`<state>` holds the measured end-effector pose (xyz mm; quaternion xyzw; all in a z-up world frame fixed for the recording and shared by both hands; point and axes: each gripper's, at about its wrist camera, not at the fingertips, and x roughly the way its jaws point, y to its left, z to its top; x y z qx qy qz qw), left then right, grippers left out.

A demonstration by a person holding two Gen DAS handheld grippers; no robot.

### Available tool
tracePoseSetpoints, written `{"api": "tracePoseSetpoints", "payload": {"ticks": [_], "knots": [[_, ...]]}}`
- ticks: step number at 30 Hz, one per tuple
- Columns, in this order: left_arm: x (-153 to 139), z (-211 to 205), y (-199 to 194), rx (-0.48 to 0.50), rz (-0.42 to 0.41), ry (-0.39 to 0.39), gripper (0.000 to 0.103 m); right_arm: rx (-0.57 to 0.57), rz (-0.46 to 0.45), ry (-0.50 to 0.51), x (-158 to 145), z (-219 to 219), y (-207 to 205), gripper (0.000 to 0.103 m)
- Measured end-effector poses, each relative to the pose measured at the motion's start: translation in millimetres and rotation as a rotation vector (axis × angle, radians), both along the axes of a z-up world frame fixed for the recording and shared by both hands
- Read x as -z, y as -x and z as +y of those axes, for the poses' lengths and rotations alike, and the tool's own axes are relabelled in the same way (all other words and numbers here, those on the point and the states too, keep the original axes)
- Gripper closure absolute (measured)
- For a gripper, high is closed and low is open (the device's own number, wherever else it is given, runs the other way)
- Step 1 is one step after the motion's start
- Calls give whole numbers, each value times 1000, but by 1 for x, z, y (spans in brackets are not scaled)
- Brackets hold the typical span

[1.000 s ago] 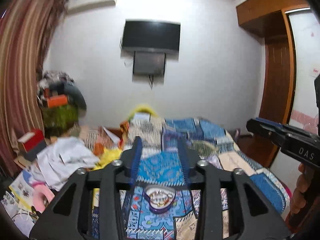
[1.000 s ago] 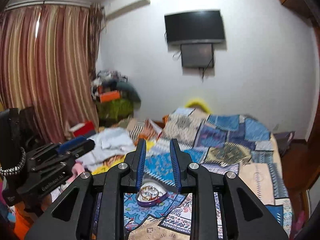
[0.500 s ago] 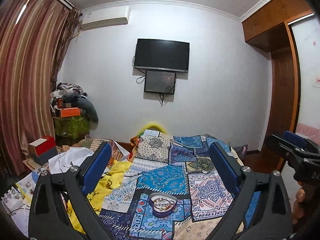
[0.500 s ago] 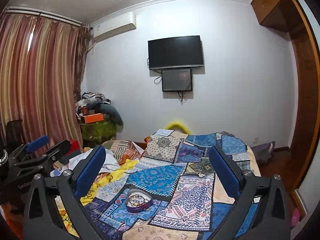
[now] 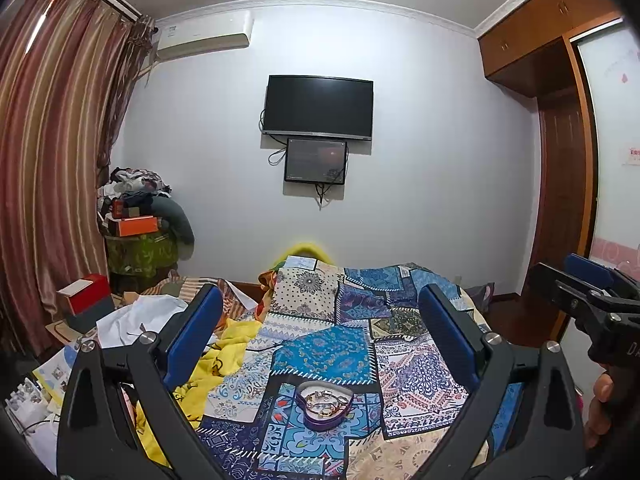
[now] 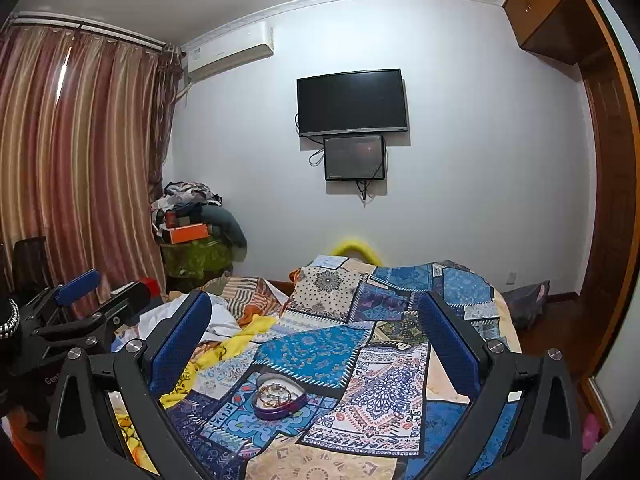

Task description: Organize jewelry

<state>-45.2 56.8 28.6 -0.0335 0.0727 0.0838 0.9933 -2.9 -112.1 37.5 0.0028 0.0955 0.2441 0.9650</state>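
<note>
A purple heart-shaped jewelry box (image 5: 325, 404) lies open on the patchwork bedspread (image 5: 360, 344), with gold rings and bangles inside. It also shows in the right wrist view (image 6: 279, 396). My left gripper (image 5: 322, 332) is wide open and empty, held above and short of the box. My right gripper (image 6: 318, 338) is also wide open and empty, above the box. The right gripper shows at the right edge of the left wrist view (image 5: 596, 300); the left gripper shows at the left edge of the right wrist view (image 6: 80, 308).
The bed holds a yellow cloth (image 5: 224, 356) and white clothes (image 5: 132, 320) on its left side. A red box (image 5: 86, 292) and a pile of clothes (image 5: 136, 216) stand by the curtain. A TV (image 5: 318, 108) hangs on the far wall. A wooden wardrobe (image 5: 568, 184) is at right.
Both grippers went from nearly shut to wide open and rose, tilting up to show the room. The jewelry box has not moved on the bed.
</note>
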Motion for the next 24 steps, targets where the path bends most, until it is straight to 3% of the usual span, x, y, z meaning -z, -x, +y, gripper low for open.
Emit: {"api": "tracePoseSetpoints", "payload": {"ticks": [24], "knots": [[1,4,-4,31,21,20,2,-3,20,3,-4,1,0,1]]}}
